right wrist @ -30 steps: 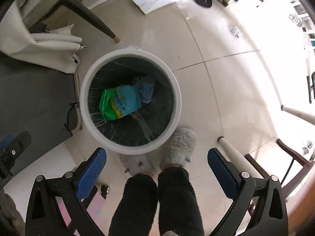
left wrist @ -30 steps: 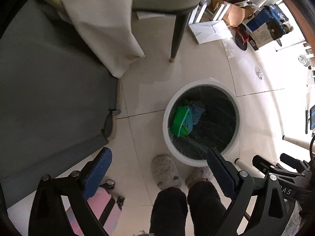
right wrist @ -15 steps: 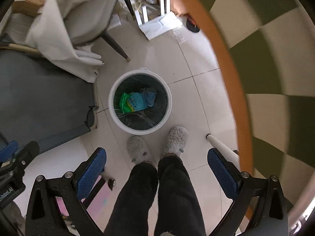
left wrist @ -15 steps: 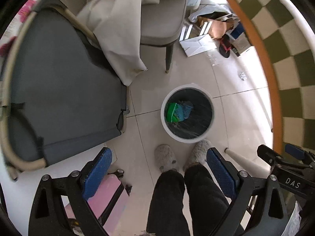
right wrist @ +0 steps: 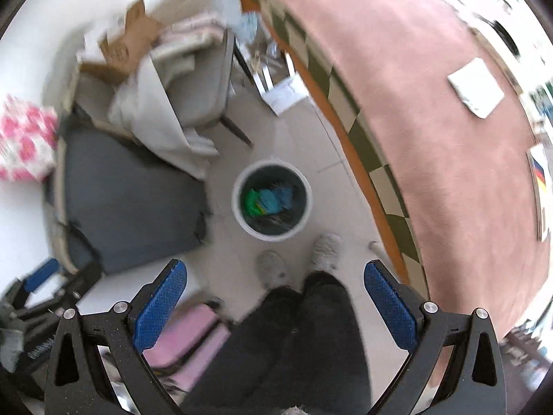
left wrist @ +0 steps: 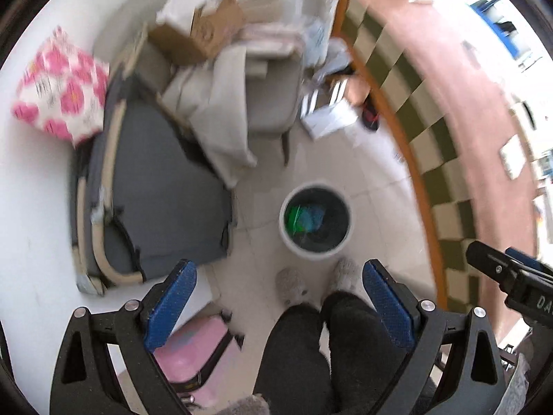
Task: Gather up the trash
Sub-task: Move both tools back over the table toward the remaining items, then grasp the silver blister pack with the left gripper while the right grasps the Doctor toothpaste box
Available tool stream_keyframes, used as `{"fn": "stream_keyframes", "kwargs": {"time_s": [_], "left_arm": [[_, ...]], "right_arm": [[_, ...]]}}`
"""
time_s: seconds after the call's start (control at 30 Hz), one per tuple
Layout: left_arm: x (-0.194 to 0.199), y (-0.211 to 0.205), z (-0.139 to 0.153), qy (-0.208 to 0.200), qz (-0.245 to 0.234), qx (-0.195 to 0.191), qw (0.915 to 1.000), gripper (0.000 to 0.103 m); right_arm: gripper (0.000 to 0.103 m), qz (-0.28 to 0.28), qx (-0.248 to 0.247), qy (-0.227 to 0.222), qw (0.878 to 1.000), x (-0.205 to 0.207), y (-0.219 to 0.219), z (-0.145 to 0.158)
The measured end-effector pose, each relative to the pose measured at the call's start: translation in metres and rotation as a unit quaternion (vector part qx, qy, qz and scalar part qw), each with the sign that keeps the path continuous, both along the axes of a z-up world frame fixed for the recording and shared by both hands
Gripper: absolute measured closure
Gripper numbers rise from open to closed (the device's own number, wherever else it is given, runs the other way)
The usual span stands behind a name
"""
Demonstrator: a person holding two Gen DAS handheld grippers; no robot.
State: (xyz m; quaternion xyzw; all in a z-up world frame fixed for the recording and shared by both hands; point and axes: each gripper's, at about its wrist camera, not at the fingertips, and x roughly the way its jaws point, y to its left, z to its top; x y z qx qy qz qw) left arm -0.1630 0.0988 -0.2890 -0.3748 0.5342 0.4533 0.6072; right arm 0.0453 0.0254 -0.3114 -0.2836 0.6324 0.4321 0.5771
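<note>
Below, both tools hang wide open and empty, high above the floor (left wrist: 376, 186). Between the blue pads of the left tool (left wrist: 280, 302) sits a white bin (left wrist: 315, 221) on the tiles, with a green-and-blue bag (left wrist: 304, 218) of trash lying inside it. From the right tool (right wrist: 274, 299) the same bin (right wrist: 272, 199) shows the bag (right wrist: 268, 200) against its dark liner. Grey slippers (right wrist: 273, 269) stand just beside the bin. A pink surface (right wrist: 432, 103) with a checked edge curves along the right, carrying a white pad (right wrist: 476, 87). Motion blur softens everything.
</note>
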Motion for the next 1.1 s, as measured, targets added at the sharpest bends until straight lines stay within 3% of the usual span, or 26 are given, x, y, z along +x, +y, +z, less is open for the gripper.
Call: {"fn": "stream_keyframes", "kwargs": {"time_s": [0.23,0.37,0.43,0.53,0.77,0.93,1.1], "left_arm": [[0.091,0.017,0.063,0.004,-0.083,0.09,0.9925,0.005],[0.184,0.015,0.076,0.023,-0.13,0.132,0.9825,0.005],[0.231,0.01,0.076,0.029,-0.138,0.154,0.9779,0.005],[0.307,0.003,0.064,0.03,-0.167,0.154,0.9733,0.004],[0.453,-0.018,-0.007,0.078,-0.241,0.101,0.962,0.004],[0.499,-0.035,-0.039,0.106,-0.276,0.085,0.9515,0.004],[0.515,-0.038,-0.054,0.117,-0.3,0.073,0.9439,0.004]], "right_arm": [[0.0,-0.082,0.028,-0.001,0.996,0.092,-0.018,0.047],[0.0,-0.102,0.003,-0.049,0.994,0.176,-0.038,0.057],[0.0,-0.104,-0.035,-0.085,0.99,0.228,-0.049,0.052],[0.0,-0.116,-0.082,-0.111,0.984,0.3,-0.068,0.038],[0.0,-0.097,-0.187,-0.178,0.961,0.431,-0.094,-0.028],[0.0,-0.019,-0.229,-0.2,0.952,0.468,-0.088,-0.075],[0.007,0.026,-0.211,-0.19,0.958,0.473,-0.081,-0.097]]}}
